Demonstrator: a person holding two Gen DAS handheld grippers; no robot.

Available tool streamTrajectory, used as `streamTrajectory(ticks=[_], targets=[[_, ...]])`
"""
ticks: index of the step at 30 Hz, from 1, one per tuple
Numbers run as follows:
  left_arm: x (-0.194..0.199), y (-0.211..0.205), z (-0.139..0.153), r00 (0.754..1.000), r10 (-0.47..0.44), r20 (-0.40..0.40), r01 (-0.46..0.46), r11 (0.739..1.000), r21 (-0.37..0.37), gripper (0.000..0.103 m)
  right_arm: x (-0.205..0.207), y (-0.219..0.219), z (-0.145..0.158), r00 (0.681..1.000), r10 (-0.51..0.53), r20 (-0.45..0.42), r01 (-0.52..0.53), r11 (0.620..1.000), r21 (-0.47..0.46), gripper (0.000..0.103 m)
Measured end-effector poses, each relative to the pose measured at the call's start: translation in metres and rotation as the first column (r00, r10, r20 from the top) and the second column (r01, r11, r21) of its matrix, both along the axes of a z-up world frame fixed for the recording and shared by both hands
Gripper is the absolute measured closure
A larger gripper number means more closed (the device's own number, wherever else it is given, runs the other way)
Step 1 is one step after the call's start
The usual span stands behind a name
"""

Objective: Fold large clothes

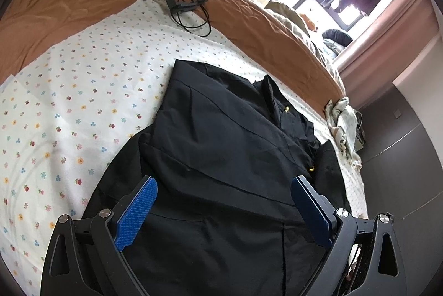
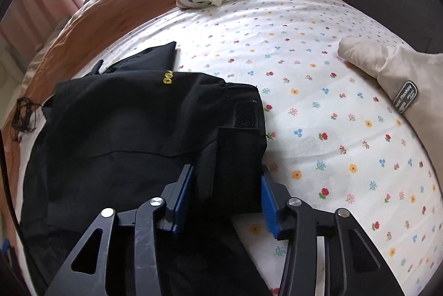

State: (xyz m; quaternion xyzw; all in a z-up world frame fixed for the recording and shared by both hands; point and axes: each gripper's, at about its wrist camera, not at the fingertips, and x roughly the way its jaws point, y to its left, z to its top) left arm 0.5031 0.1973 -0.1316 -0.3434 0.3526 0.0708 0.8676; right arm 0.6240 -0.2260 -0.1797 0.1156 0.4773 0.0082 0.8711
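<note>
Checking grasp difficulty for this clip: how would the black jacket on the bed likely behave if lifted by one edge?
The black fabric jacket would probably drape limply: it lies flat in soft creased layers. Its folded layers would likely slide apart. The cuff with the velcro strip might snag.

Bare floral sheet [image 2: 318,129] right of black garment [image 2: 124,129]

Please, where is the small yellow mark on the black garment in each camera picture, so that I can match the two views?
Left wrist view: the yellow mark sits right of centre, near the collar of the black garment.
Right wrist view: the yellow mark lies upper left of centre, near the garment's far edge.
Shared landmark: the flowered sheet.
</note>
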Motion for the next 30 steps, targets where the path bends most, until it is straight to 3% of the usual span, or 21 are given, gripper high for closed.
streamTrajectory(ticks=[2,3,6,12,19,24,30], targets=[[-0.003,0.004,0.003,1.000,0.007,0.014,-0.007,1.000,-0.014,0.006,-0.004,0.006,0.013,1.000,0.012,0.021,-0.012,1.000,-0.022,0.062],[-0.004,0.006,0.005,1.000,0.011,0.020,-0.010,1.000,-0.019,0.006,-0.005,0.010,0.021,0.999,0.021,0.035,-0.020,0.999,-0.028,0.075],[-0.010,0.014,0.011,0.999,0.023,0.045,-0.021,0.999,-0.034,0.006,-0.007,0.028,0.051,0.996,0.055,0.069,-0.052,0.997,-0.052,0.082],[-0.020,0.030,0.019,0.997,0.041,0.070,-0.037,0.998,-0.058,0.006,-0.018,0.090,0.122,0.971,0.171,0.168,-0.150,0.980,-0.128,0.088],[-0.032,0.053,0.022,0.996,0.050,0.079,-0.042,0.995,-0.092,0.006,-0.042,0.191,0.196,0.908,0.317,0.273,-0.267,0.941,-0.205,0.089],[-0.051,0.079,0.022,0.993,0.079,0.088,-0.069,0.991,-0.112,0.006,-0.053,0.258,0.217,0.866,0.406,0.291,-0.351,0.909,-0.225,0.090],[-0.076,0.115,0.020,0.987,0.137,0.085,-0.125,0.984,-0.126,0.006,-0.061,0.333,0.213,0.835,0.476,0.277,-0.416,0.875,-0.248,0.091]])
